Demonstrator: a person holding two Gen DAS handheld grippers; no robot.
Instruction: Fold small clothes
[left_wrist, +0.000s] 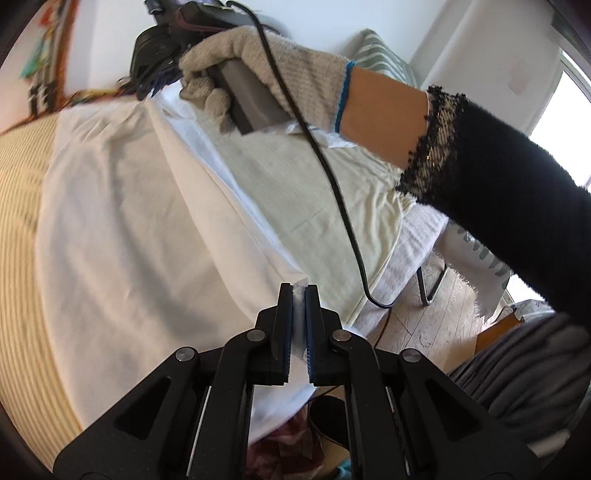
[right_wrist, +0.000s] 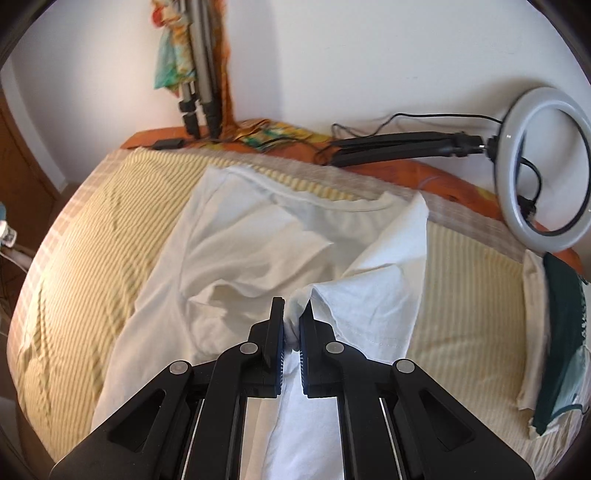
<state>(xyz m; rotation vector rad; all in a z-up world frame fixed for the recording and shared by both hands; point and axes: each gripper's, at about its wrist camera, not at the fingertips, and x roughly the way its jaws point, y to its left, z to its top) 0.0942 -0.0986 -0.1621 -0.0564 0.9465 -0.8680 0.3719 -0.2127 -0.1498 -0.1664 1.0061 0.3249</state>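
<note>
In the left wrist view the left gripper (left_wrist: 299, 291), at the lower middle of the frame, has its jaws nearly closed on a pinched edge of the white T-shirt (left_wrist: 122, 221); the shirt spreads up and left across the striped yellow bedcover (left_wrist: 18, 206). At the upper middle a gloved hand (left_wrist: 258, 70) grips the handle of the other tool, with a black cable (left_wrist: 332, 177) hanging down from it.

In the right wrist view the right gripper (right_wrist: 293, 314), low in the middle, is clamped on a bunched fold of the T-shirt (right_wrist: 240, 240); the collar lies toward the upper middle; a ring light (right_wrist: 543, 162) sits at the right edge.
</note>
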